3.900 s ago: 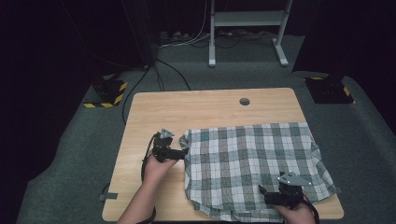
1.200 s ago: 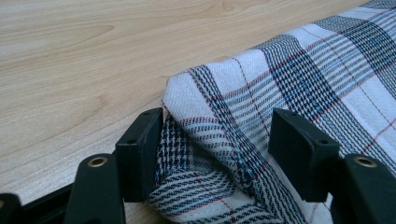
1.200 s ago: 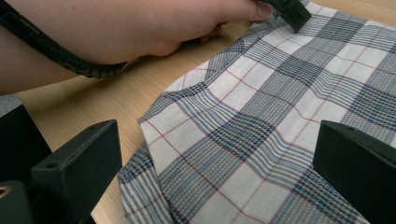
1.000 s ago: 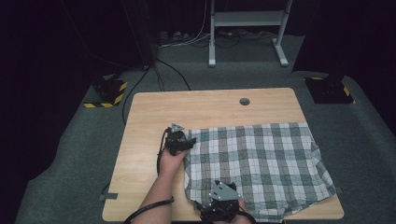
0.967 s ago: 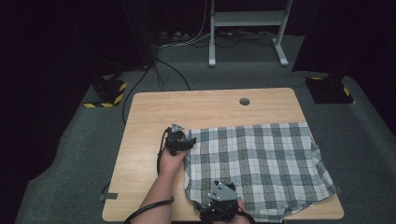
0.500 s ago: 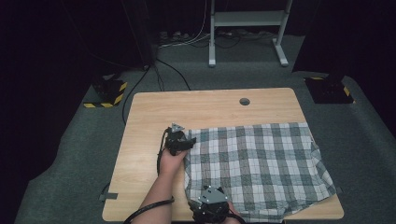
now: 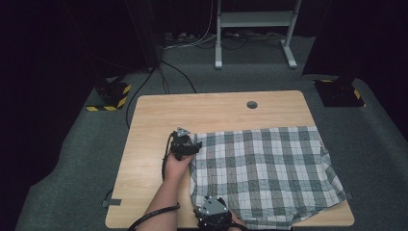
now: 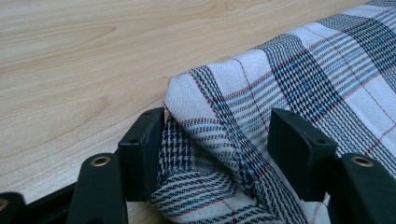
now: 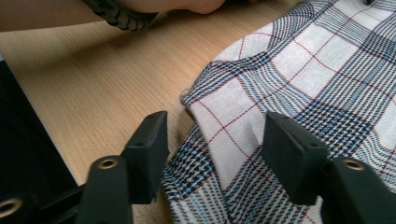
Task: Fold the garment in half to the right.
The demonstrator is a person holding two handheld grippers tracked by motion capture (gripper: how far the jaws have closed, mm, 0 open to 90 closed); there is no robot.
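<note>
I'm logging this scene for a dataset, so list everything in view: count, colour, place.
checked cloth: one, white with dark blue and thin red lines, right half of the table, near-left corner bunched.
table: one, light wood, centre.
cable hole: one, grey, far side of the tabletop.
desk frame: one, pale grey, floor behind.
striped blocks: two, black and yellow, floor left and right.
left gripper: one, black, cloth's far-left corner between its jaws.
right gripper: one, black, jaws just closing around the near-left corner.
</note>
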